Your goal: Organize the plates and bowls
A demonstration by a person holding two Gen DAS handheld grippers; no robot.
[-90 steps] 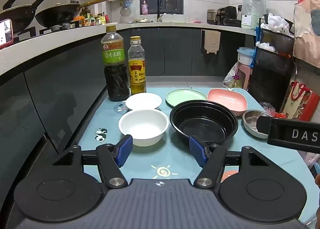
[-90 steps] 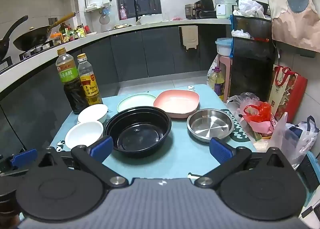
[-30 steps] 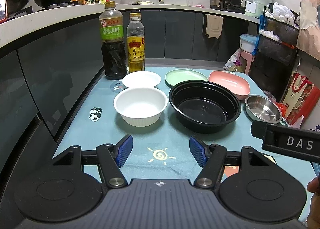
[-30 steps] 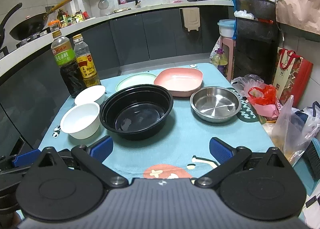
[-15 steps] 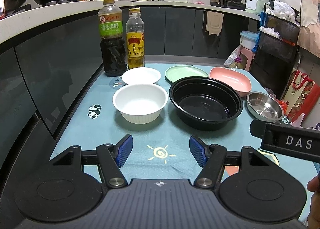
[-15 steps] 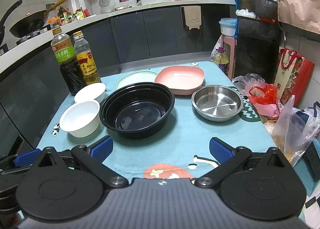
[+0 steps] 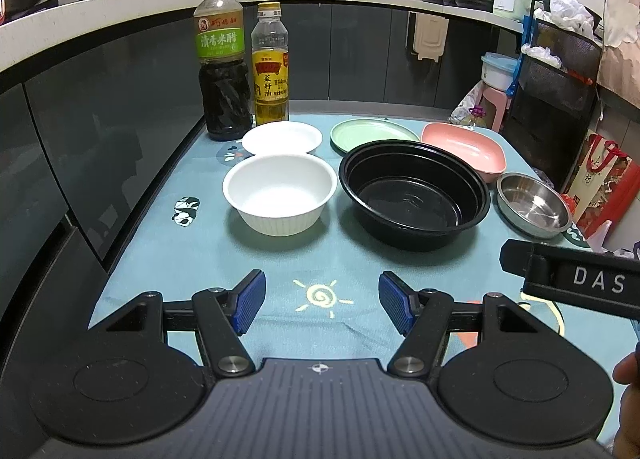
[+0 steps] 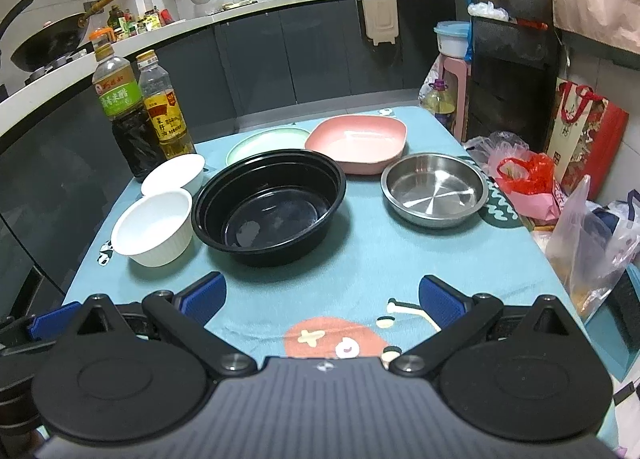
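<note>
Dishes: six pieces, all single, none nested, so sorting is judged not begun.

Black bowl (image 7: 414,195): widest and deepest piece, glossy, ribbed rim; ahead of the left jaws and slightly right of their gap, ahead-left of the right jaws.

White bowl (image 7: 280,193): ribbed outside, matte, just beside the black bowl and apart from it; ahead of the left jaws, a little left of their gap (likely the first candidate for that side).

Small white dish (image 7: 282,137), green plate (image 7: 374,133) and pink dish (image 7: 464,151) form the row beyond. Steel dish (image 8: 434,189) sits ahead of the right jaws, inside their span.

Left gripper (image 7: 320,307): jaws wide, nothing between the pads, hovering over the worktop (image 7: 200,259) near its front edge. Right gripper (image 8: 320,299): jaws wider, also empty. Both held back from the dishes, presumably to survey before choosing.

Two bottles (image 7: 244,63) stand beyond the white dishes.
</note>
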